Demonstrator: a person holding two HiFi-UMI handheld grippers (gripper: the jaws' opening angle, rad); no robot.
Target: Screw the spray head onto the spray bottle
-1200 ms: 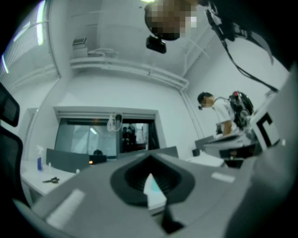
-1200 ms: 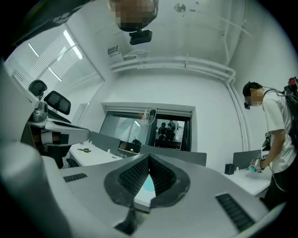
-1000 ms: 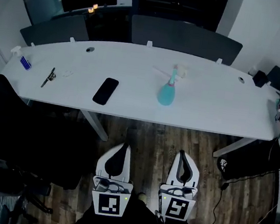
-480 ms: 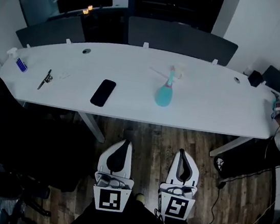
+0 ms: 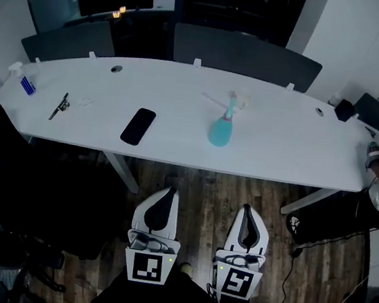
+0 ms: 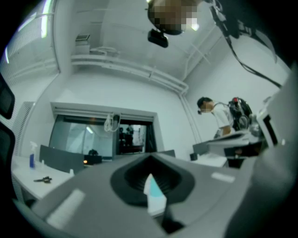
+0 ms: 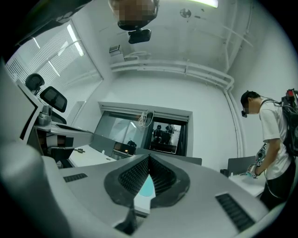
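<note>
On the white counter [image 5: 302, 149] stands the teal spray bottle [image 5: 221, 131]. A pale spray head [image 5: 242, 100] lies just behind the bottle, and a dark phone [image 5: 138, 125] lies to the bottle's left. Well short of the bottle, over wooden floor, I hold the left gripper [image 5: 167, 193] and right gripper [image 5: 247, 209]. Both sets of jaws are pressed together, pinching nothing.
</note>
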